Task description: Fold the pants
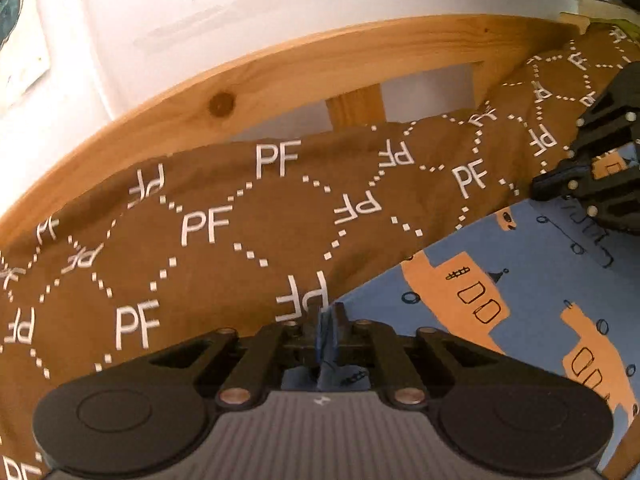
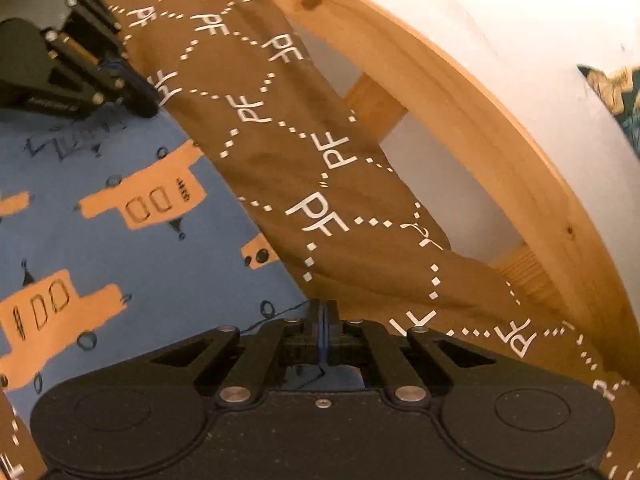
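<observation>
Nearest each lens, both grippers clamp the blue pants: left gripper (image 1: pixel 326 330) and right gripper (image 2: pixel 323 326) each pinch an edge, jaws together on fabric. Pants (image 2: pixel 168 264), blue with orange print, lie spread on a brown sheet (image 1: pixel 224 236) marked PF. Beyond the sheet runs a pine bed frame (image 1: pixel 312 72), then a white wall (image 1: pixel 224 4).
</observation>
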The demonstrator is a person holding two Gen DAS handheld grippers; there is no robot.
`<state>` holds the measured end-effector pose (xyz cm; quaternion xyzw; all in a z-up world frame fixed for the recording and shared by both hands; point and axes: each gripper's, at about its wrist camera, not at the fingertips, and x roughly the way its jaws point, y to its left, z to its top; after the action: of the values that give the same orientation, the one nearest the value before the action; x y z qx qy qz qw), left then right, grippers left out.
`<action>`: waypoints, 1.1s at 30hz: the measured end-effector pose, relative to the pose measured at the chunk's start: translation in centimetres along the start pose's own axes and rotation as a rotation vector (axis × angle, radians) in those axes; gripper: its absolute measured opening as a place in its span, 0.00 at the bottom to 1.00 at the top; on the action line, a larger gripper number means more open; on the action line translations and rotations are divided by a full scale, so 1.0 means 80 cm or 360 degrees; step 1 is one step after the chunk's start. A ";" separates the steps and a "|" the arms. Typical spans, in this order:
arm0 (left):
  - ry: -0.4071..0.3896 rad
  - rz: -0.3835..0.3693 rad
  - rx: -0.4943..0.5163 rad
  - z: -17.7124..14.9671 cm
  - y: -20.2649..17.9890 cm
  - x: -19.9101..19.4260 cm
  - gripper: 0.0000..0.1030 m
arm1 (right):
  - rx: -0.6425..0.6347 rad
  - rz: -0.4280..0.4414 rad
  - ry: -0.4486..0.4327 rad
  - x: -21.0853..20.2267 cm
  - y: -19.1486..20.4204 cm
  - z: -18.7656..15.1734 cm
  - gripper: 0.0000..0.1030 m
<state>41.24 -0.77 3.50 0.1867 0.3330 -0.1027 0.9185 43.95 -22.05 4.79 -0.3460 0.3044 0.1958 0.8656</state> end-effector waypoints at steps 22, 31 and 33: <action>0.0396 -0.0202 0.0186 -0.059 0.114 -0.077 0.21 | 0.0044 0.0440 -0.0172 0.005 0.032 0.072 0.50; 0.0232 0.0202 0.0261 -0.057 0.088 -0.110 0.00 | -0.0095 0.0366 -0.0144 -0.001 0.058 0.090 0.00; 0.0157 0.0307 0.0324 -0.049 0.088 -0.119 0.00 | -0.0070 0.0282 -0.0230 -0.015 0.060 0.096 0.00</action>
<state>33.98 7.87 8.84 0.3149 0.3463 -0.0380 0.8829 43.42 -13.43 7.74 -0.3217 0.2662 0.3025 0.8568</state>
